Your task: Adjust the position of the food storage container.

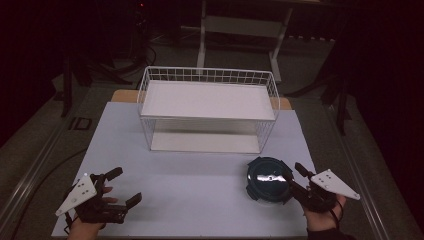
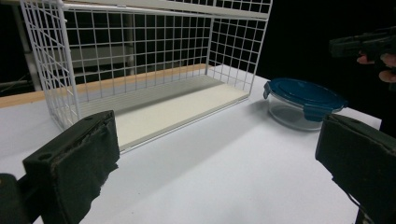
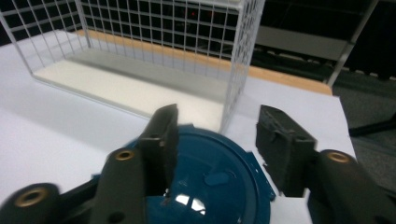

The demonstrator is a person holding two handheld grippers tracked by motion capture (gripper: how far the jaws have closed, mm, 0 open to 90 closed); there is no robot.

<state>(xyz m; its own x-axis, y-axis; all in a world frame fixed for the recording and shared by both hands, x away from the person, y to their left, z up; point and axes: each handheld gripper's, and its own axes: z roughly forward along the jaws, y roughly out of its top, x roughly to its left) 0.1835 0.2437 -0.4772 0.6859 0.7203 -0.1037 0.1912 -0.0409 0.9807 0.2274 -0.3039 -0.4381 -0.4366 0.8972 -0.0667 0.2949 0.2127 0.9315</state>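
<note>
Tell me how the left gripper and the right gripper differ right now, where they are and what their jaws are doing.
The left gripper rests near the table's front left corner with nothing near it, while the right gripper is at the blue-lidded container. The left gripper's jaws stand wide open on nothing; the right gripper's jaws are narrower, one over the lid and one past its rim, not clearly pressing. Both are black, hand-held and point toward the wire rack.

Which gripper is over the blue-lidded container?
The right gripper: its jaws sit above the container. The left gripper rests far off, at the table's other side.
</note>
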